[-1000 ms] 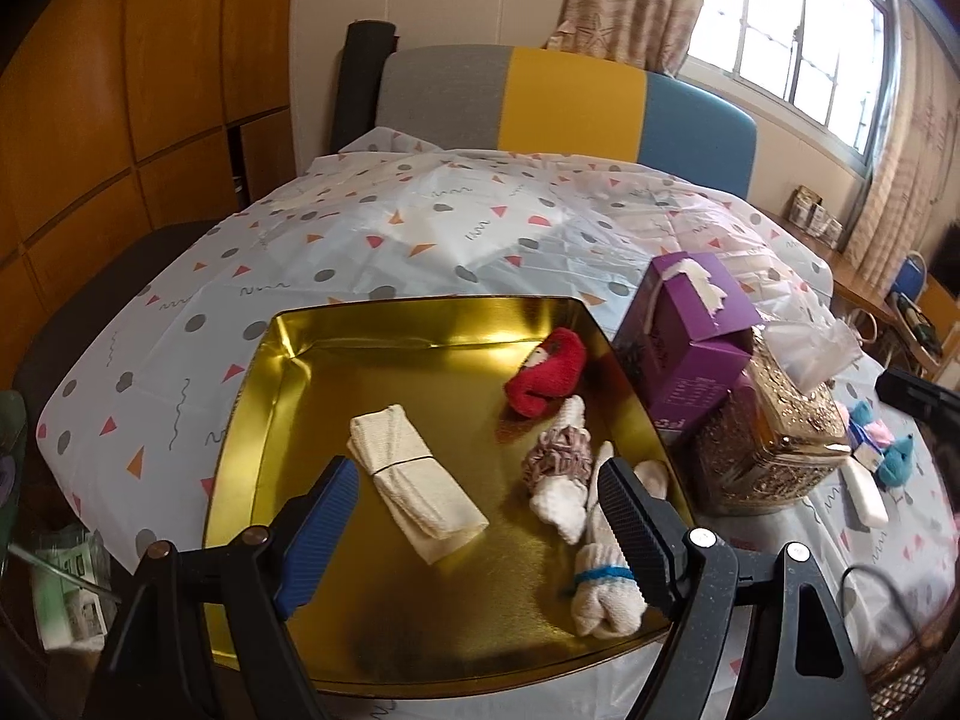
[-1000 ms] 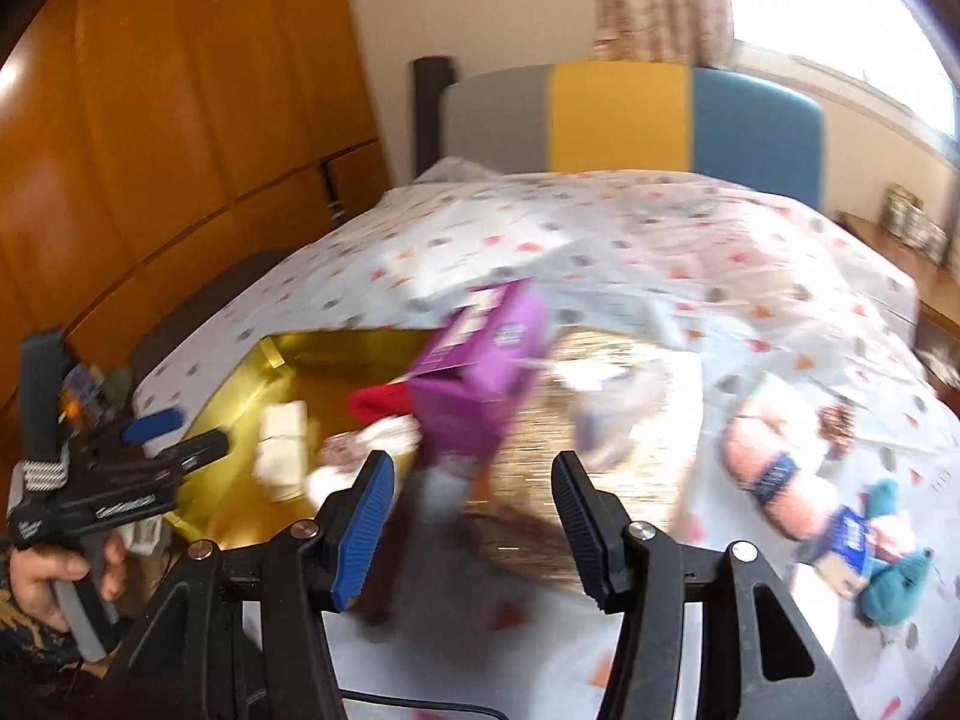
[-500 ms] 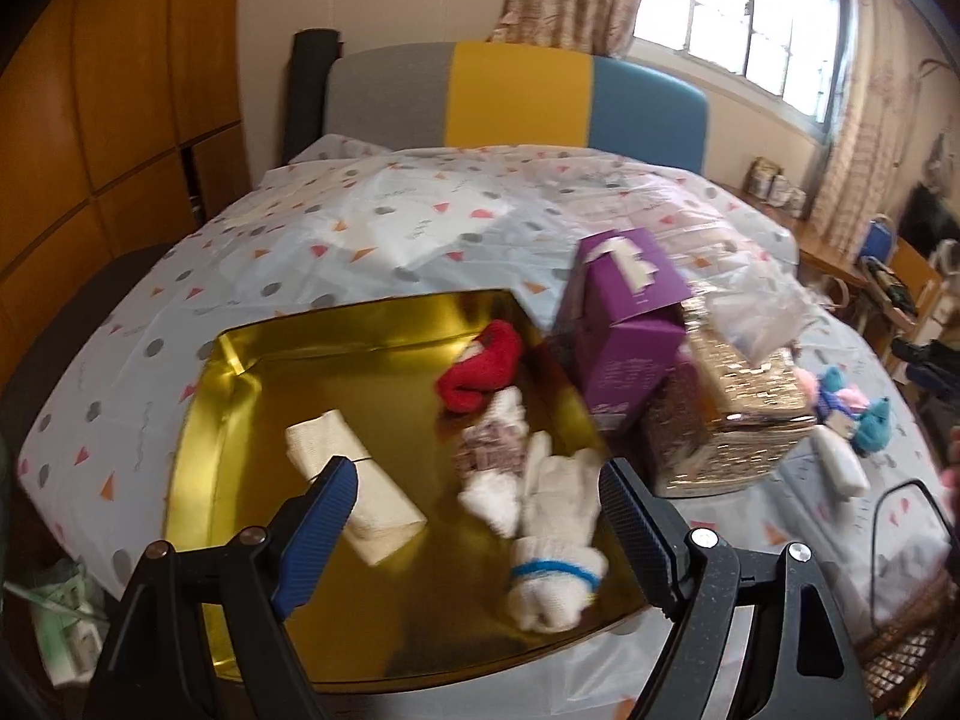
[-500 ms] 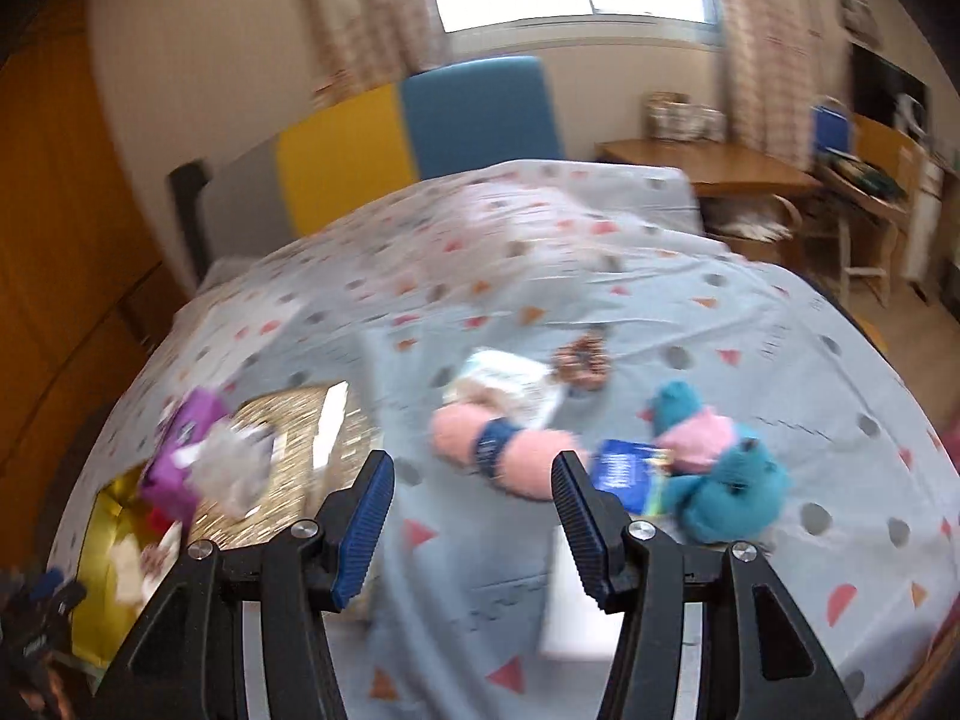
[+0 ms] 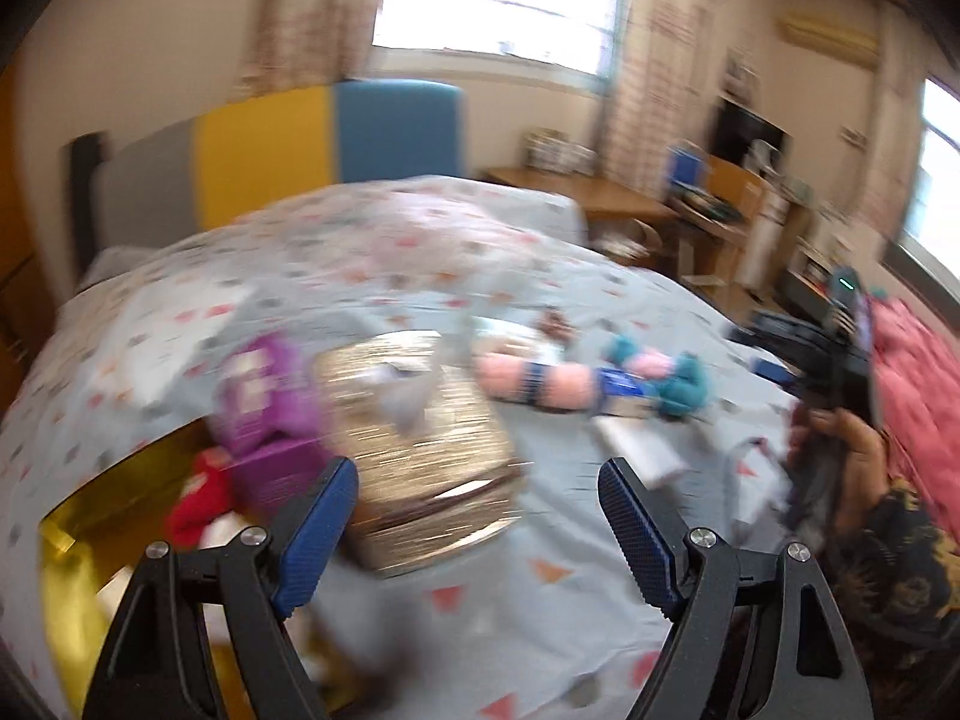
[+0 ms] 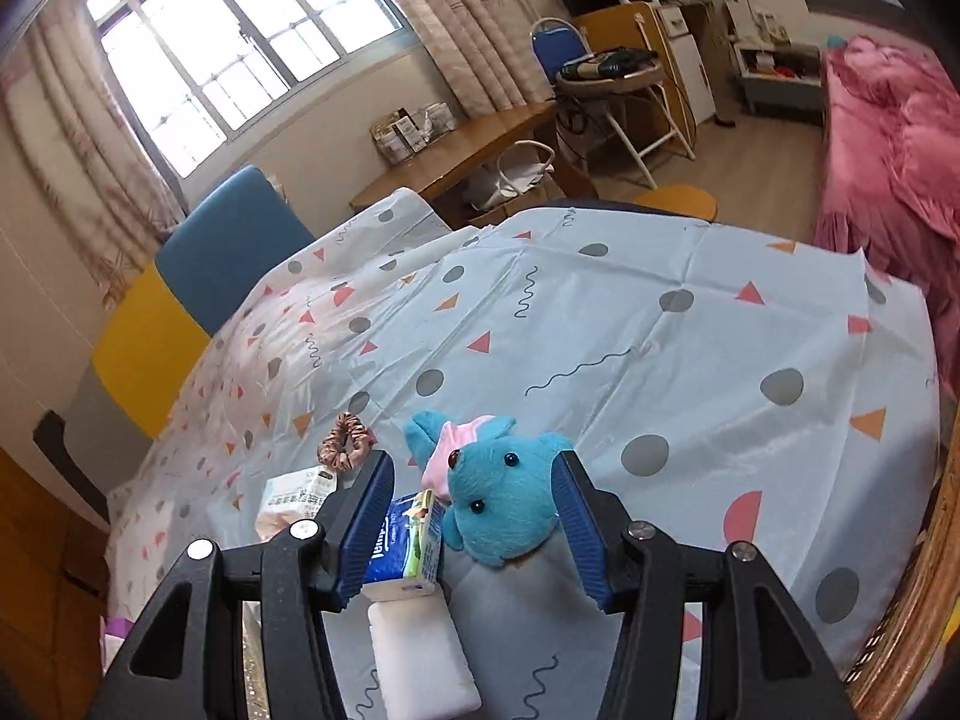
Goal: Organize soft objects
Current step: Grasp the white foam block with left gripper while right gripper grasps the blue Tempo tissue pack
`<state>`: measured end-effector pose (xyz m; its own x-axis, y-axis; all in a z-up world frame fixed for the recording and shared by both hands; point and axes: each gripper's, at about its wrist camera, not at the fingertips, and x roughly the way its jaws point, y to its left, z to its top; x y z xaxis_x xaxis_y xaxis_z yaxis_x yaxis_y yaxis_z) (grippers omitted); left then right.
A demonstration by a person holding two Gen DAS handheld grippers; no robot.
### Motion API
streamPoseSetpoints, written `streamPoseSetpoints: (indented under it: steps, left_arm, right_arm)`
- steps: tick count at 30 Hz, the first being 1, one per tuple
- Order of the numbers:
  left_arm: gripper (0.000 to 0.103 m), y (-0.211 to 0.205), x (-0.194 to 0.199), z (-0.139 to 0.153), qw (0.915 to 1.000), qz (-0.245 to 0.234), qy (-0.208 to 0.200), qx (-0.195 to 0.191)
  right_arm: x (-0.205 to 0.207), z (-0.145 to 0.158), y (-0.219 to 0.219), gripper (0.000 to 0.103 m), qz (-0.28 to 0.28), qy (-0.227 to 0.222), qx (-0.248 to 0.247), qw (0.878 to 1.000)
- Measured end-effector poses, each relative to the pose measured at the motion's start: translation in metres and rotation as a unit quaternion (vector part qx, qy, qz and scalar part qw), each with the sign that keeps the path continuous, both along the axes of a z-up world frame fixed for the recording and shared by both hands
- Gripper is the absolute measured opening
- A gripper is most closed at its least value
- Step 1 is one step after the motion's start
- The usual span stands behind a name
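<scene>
A teal plush toy (image 6: 501, 495) with a pink patch lies on the patterned cloth between the open fingers of my right gripper (image 6: 474, 510), not clamped. A blue tissue pack (image 6: 402, 540) and a white pad (image 6: 420, 654) lie beside it. In the blurred left wrist view the teal plush (image 5: 678, 381) and a pink fuzzy roll (image 5: 534, 381) lie beyond the gold box. My left gripper (image 5: 480, 516) is open and empty above the cloth. The gold tray (image 5: 78, 540) with a red soft item (image 5: 198, 510) is at the lower left.
A gold tissue box (image 5: 420, 450) and a purple box (image 5: 264, 414) stand next to the tray. A pink scrunchie (image 6: 343, 441) and a small packet (image 6: 294, 498) lie on the cloth. A wooden desk, chair and pink bedding are beyond the table.
Both grippers swung right, away from the tray. The right gripper moved in until its open fingers sit on either side of the teal plush. The left view now faces the tissue boxes.
</scene>
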<state>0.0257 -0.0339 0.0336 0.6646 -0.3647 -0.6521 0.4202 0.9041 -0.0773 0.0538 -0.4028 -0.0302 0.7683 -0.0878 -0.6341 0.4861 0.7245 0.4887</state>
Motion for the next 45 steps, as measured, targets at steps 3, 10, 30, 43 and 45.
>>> streamPoseSetpoints:
  steps: [3,10,30,43,45]
  left_arm:
    - [0.079,-0.047,0.013,-0.007,0.9987,-0.046,0.018,0.014]
    - [0.067,-0.139,0.059,-0.063,0.9872,-0.101,0.113,0.049]
    - [0.058,-0.225,0.117,-0.158,0.9668,-0.075,0.229,0.086]
    - [0.059,-0.132,0.027,-0.161,0.9768,-0.104,0.148,0.115]
    - [0.059,-0.119,0.023,-0.162,0.9799,-0.103,0.137,0.102]
  right_arm:
    - [-0.002,-0.003,-0.001,0.055,-0.004,-0.009,0.017,1.000]
    - [-0.007,-0.009,-0.010,0.055,-0.009,-0.019,0.055,0.998]
    - [-0.004,-0.014,-0.011,0.055,0.014,-0.030,0.091,0.995]
    - [0.015,-0.021,0.009,0.055,0.068,0.018,0.076,0.995]
    - [0.022,-0.023,0.019,0.055,0.091,0.038,0.062,0.993]
